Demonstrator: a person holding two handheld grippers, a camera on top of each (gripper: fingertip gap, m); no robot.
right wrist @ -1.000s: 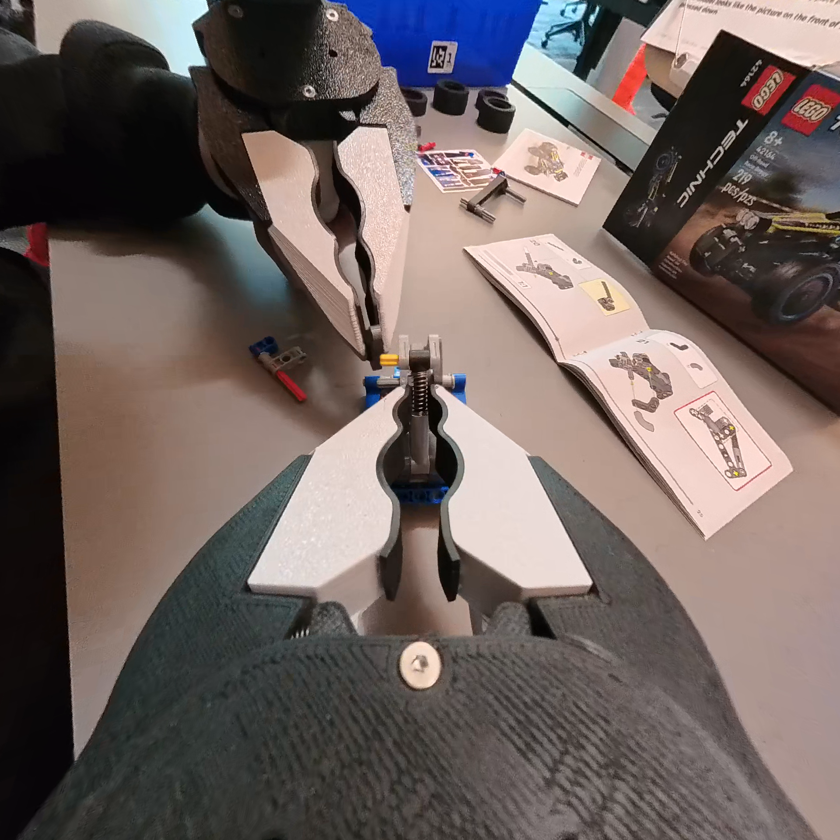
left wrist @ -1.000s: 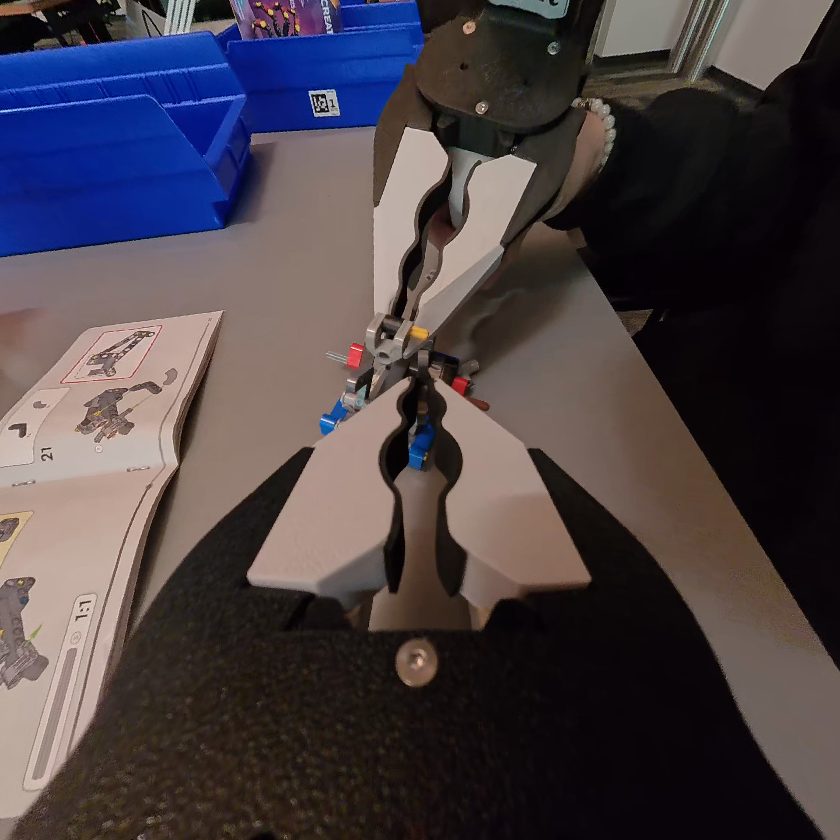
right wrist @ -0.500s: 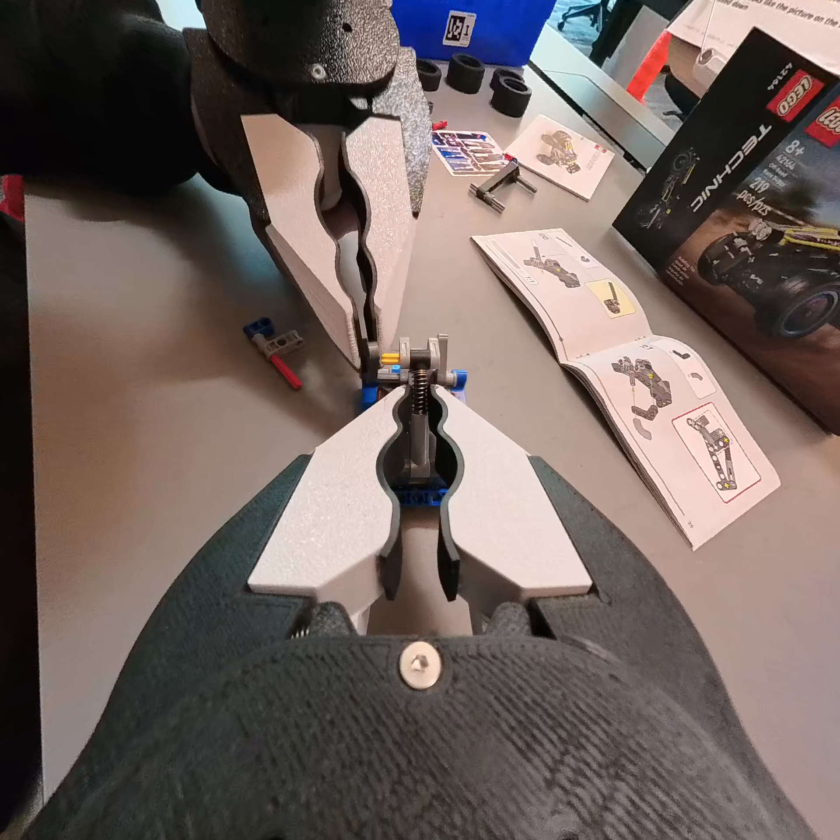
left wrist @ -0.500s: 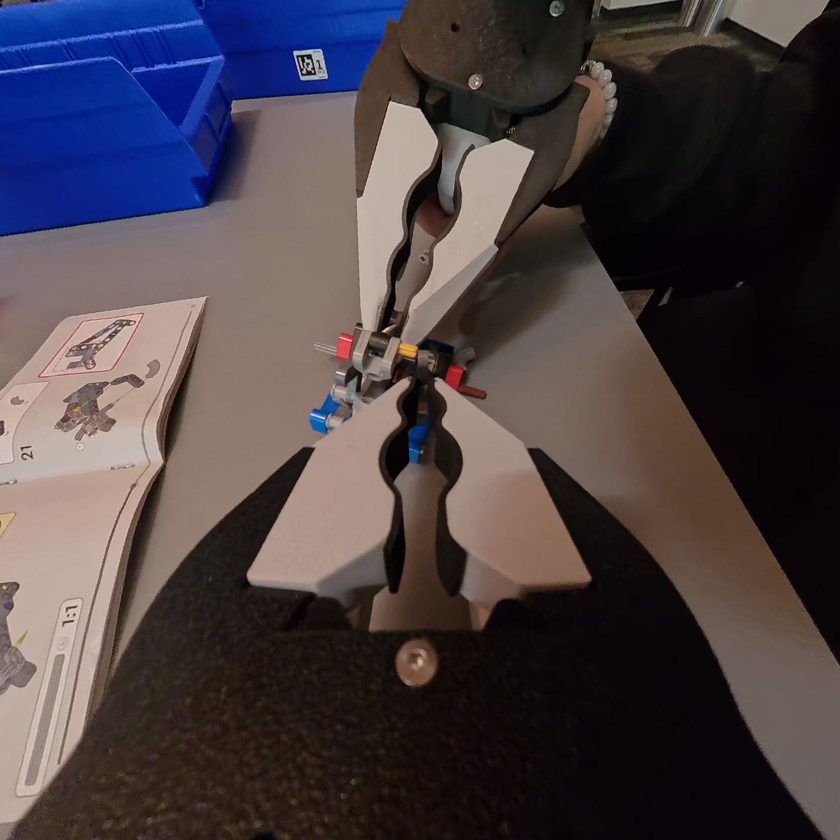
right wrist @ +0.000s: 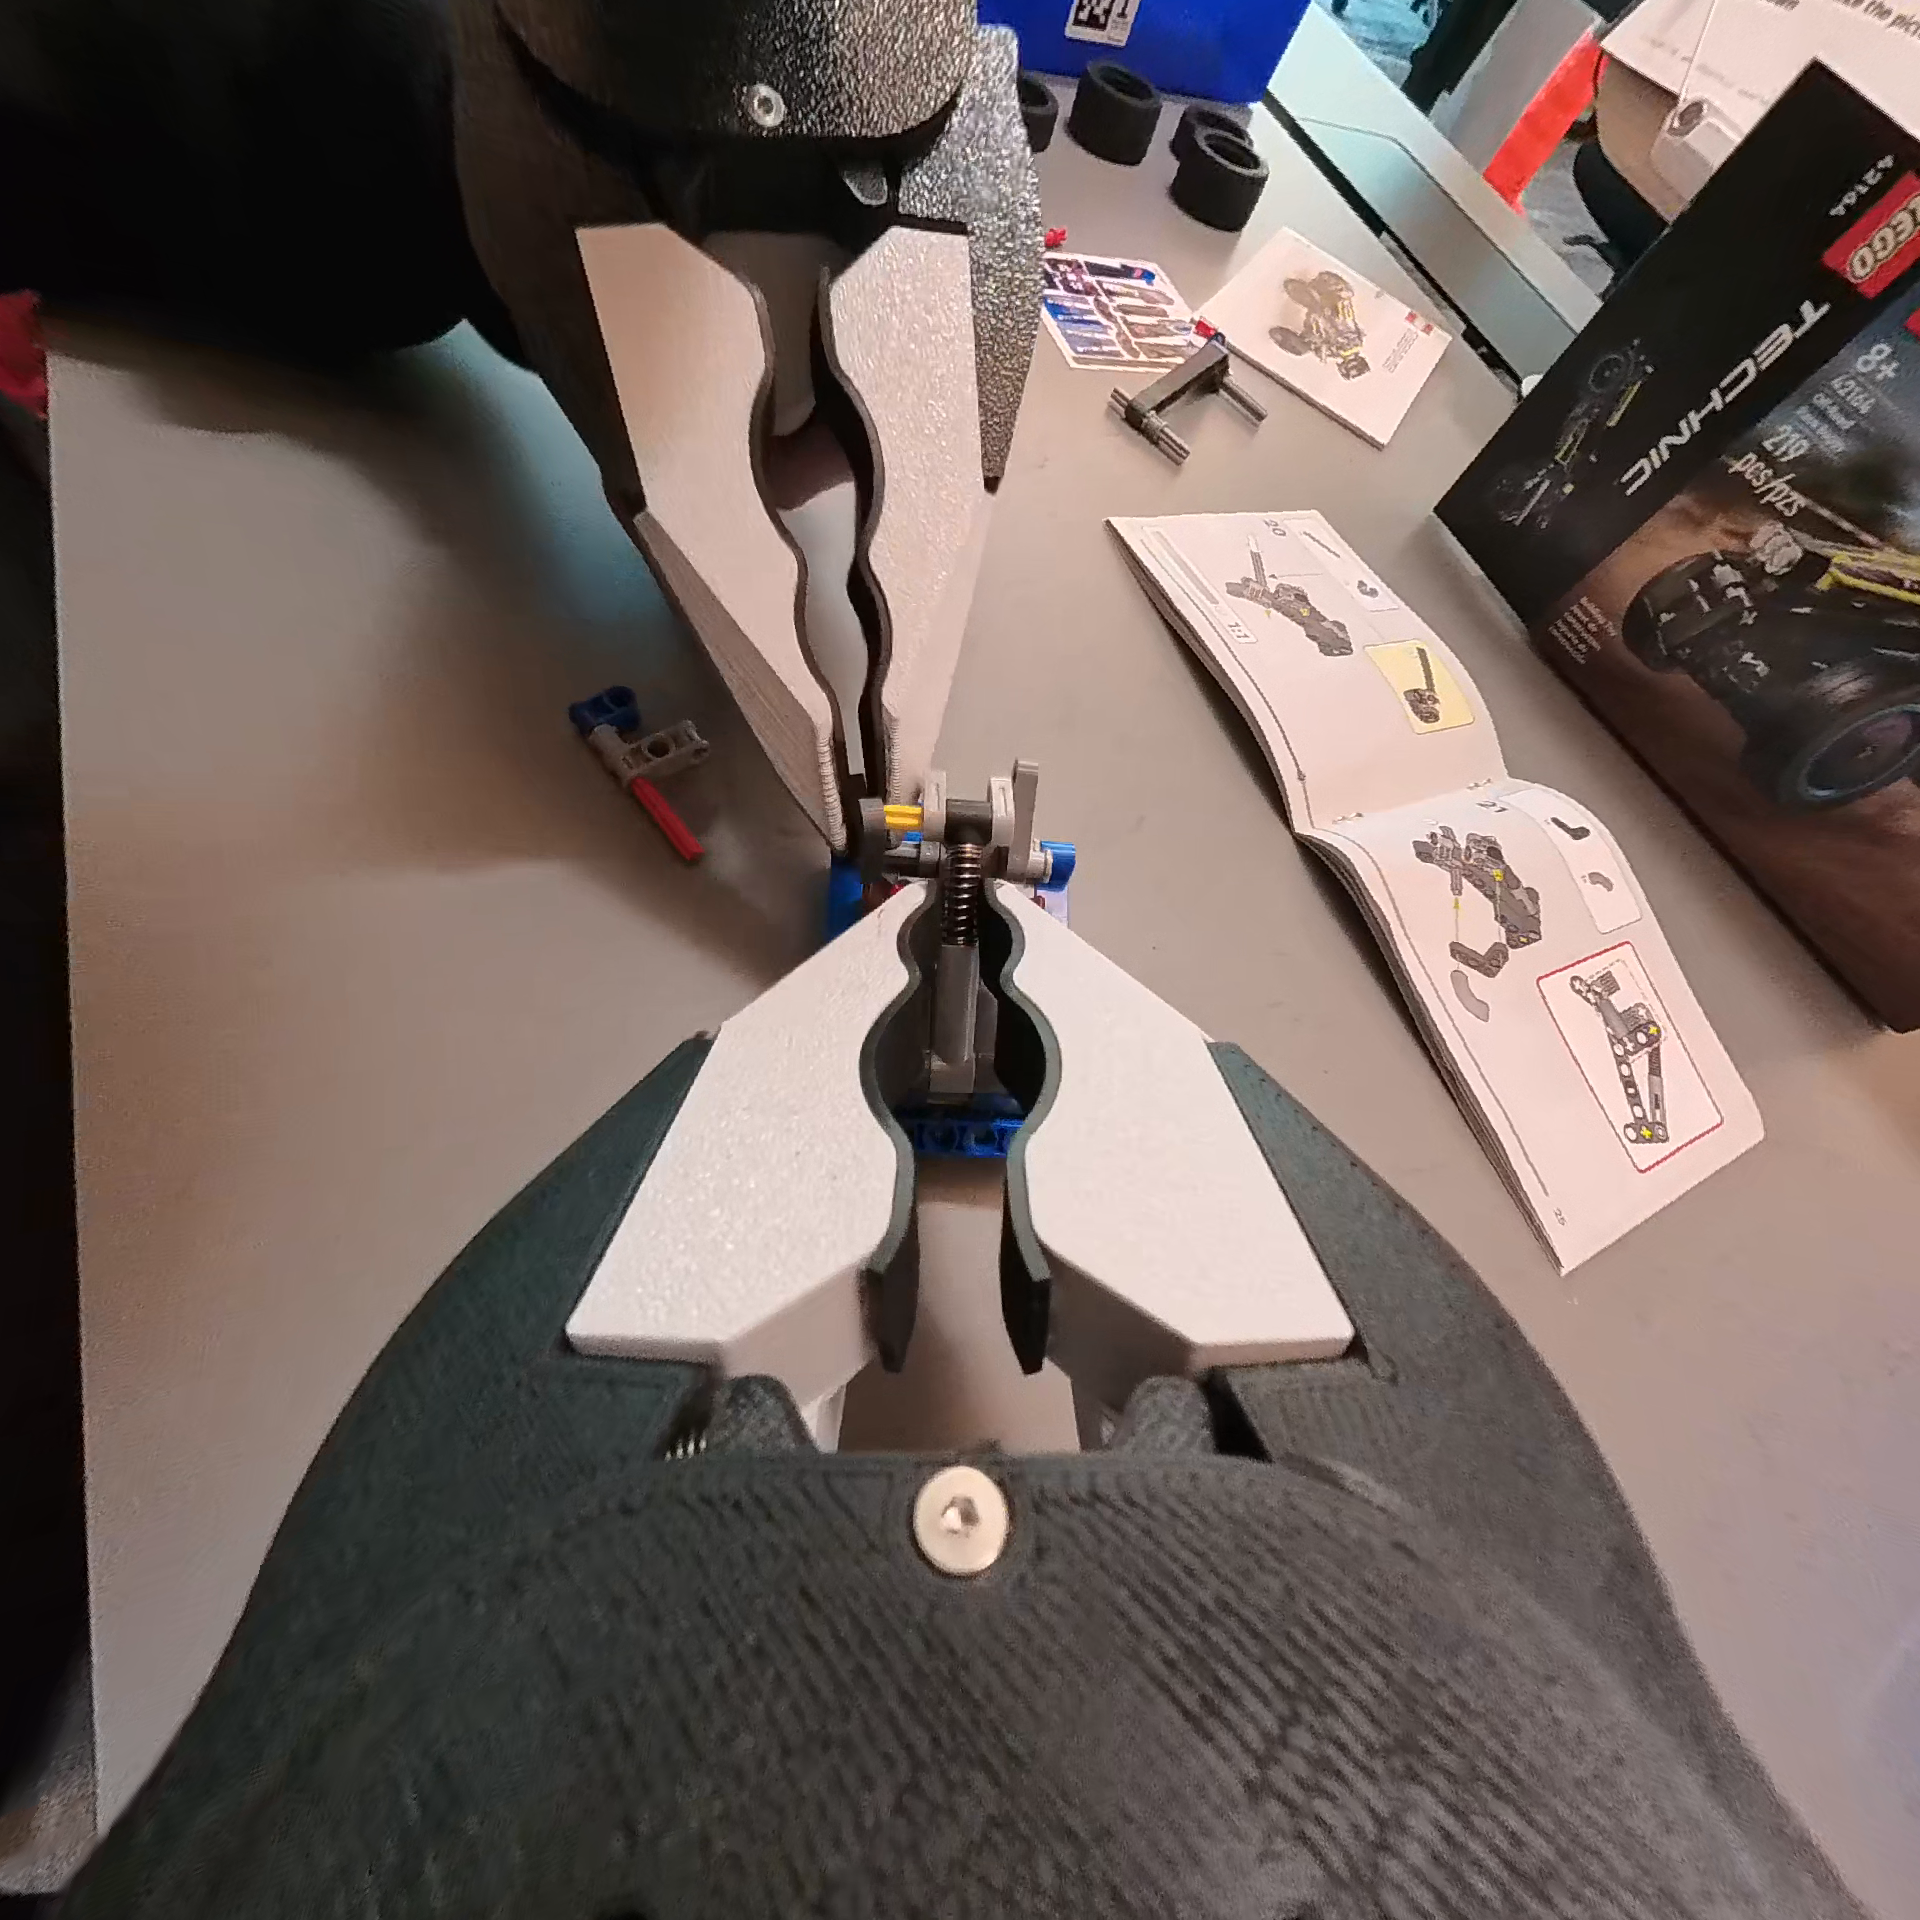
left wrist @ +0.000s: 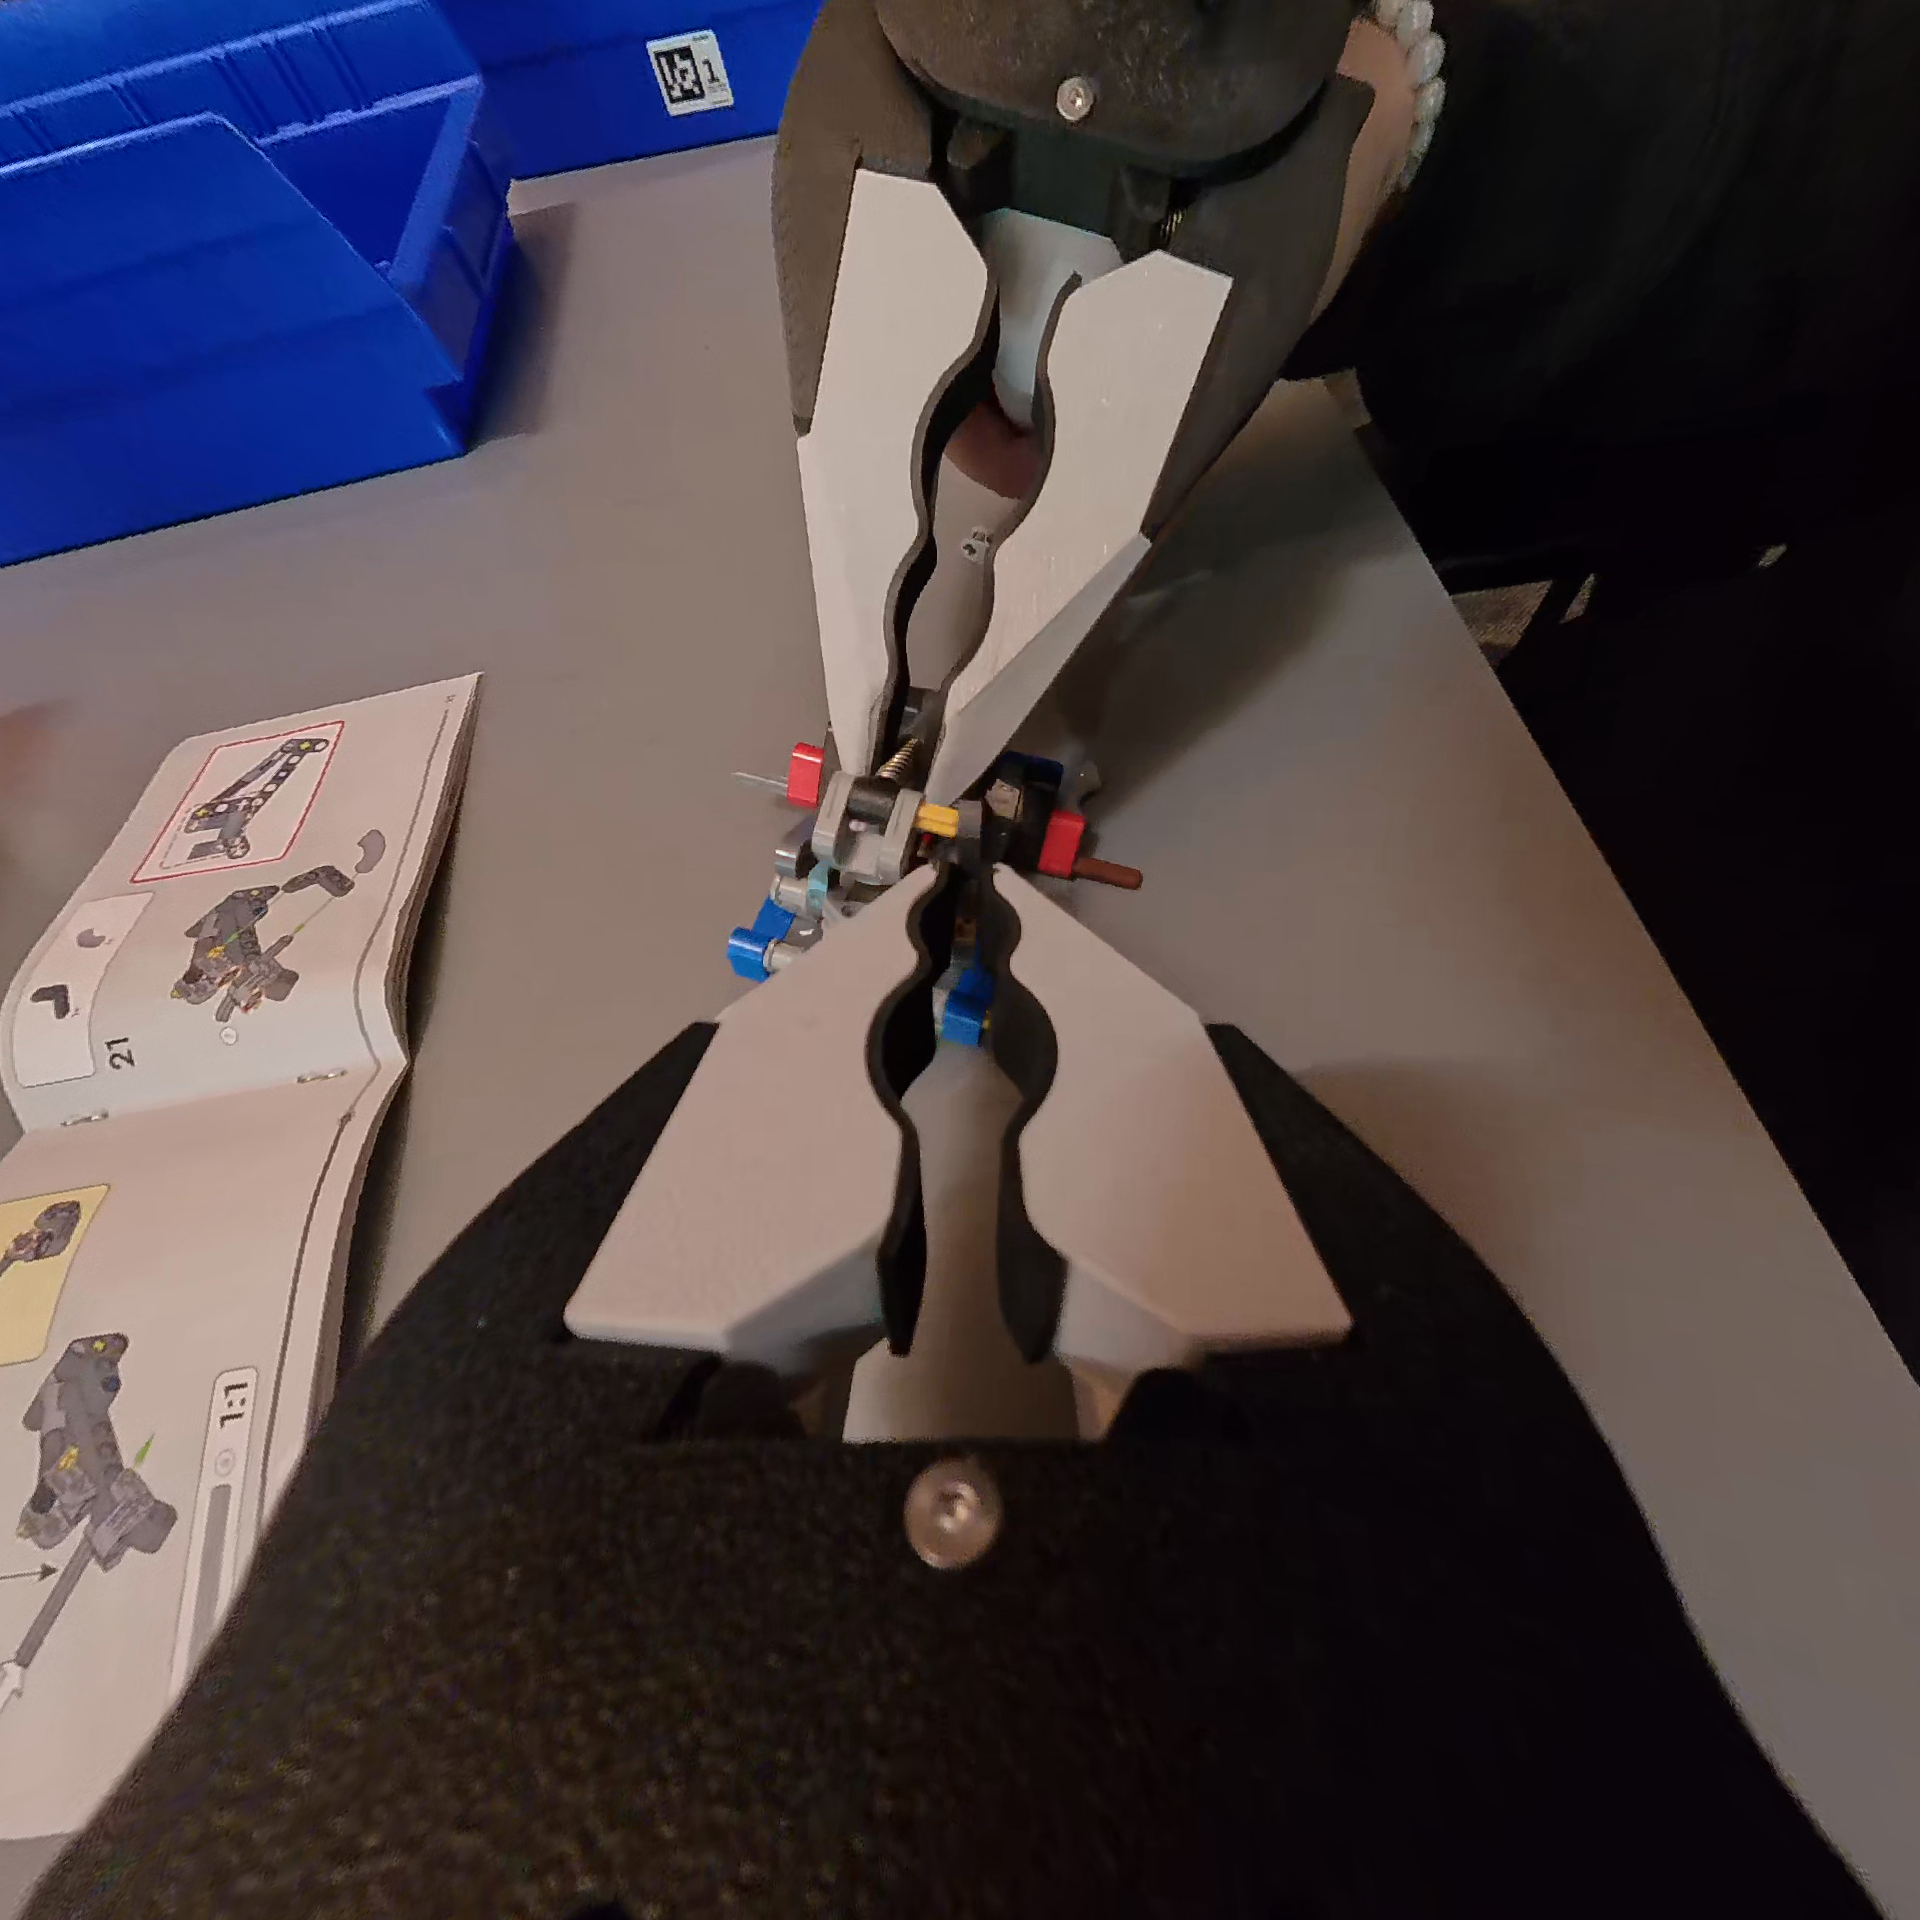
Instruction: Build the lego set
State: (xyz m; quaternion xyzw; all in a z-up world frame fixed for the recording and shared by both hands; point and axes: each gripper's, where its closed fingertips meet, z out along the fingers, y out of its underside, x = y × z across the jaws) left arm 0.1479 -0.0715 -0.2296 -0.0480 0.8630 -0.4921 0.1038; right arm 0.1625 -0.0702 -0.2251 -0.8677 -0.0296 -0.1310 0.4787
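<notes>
Together, both tongs meet on a small brick assembly [right wrist: 961,862] of grey, blue, red and yellow parts that sits on the grey worktop [right wrist: 312,987]. The right tongs [right wrist: 958,896] are clenched on the assembly's grey shock absorber [right wrist: 956,997], their pale fingertips [right wrist: 883,925] pressed on either side of its dark coil spring, with a blue piece showing beneath the strut. The left tongs [left wrist: 961,883] are clenched on a dark part of the same assembly [left wrist: 894,831], close beside a short yellow axle end; in the right wrist view they come down from above and pinch that dark connector just left of the yellow stub. Red bushes stick out on both sides of the assembly, a brown pin pokes out toward the worktop's edge, and blue connectors show low at the near side. On the worktop left of the assembly in the right wrist view lies a loose small piece [right wrist: 644,753] made of a blue connector, a grey beam and a red axle. An open instruction booklet [right wrist: 1455,831] lies to the right, a dark product box [right wrist: 1714,540] stands beyond it, and black tyres [right wrist: 1164,125], a sticker sheet [right wrist: 1117,312] and a grey axle part [right wrist: 1184,400] lie farther back. Blue bins [left wrist: 208,260] stand at the worktop's far side.
</notes>
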